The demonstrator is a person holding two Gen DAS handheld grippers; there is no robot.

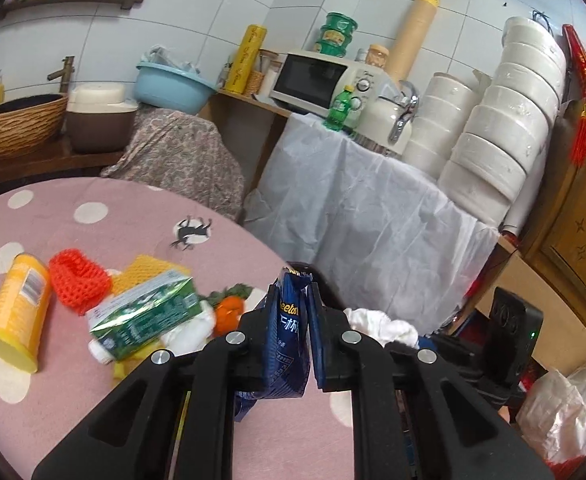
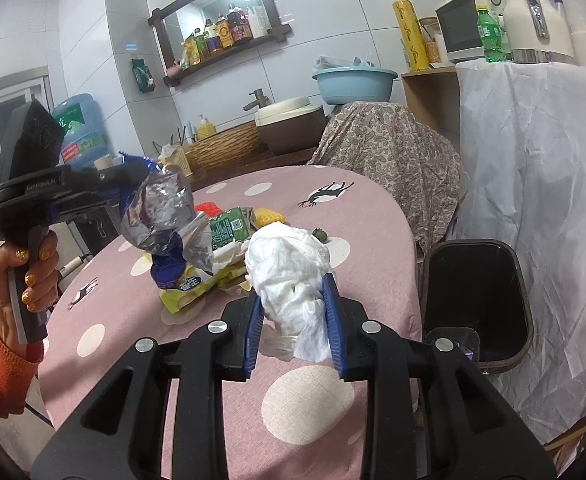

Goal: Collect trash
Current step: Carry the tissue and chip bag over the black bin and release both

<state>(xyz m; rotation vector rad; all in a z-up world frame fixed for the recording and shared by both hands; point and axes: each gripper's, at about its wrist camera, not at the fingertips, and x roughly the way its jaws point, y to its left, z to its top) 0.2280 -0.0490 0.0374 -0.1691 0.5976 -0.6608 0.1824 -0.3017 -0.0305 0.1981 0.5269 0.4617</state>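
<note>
Pink polka-dot cloth covers the bench [image 2: 309, 396], where a yellow canister [image 1: 19, 312], green carton [image 1: 149, 316] and orange netting [image 1: 79, 282] lie scattered. Left tongs [image 1: 291, 320] clamp a blue snack bag [image 1: 287, 344]; right tongs [image 2: 295, 320] grip crumpled white tissue [image 2: 289, 264]. Beside the bench stands a dark bin [image 2: 477, 304], its interior dark and contents unclear.

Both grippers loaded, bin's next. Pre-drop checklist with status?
1. Left gripper shut on blue snack bag: ok.
2. Right gripper shut on white tissue wad: ok.
3. Black bin open, beside the table: ok.
4. Bin has room: cannot tell, inside is dark.
5. Either load above the bin: not ok, both over the tablecloth.
6. Table cleared: not ok, green carton and yellow can left.
</note>
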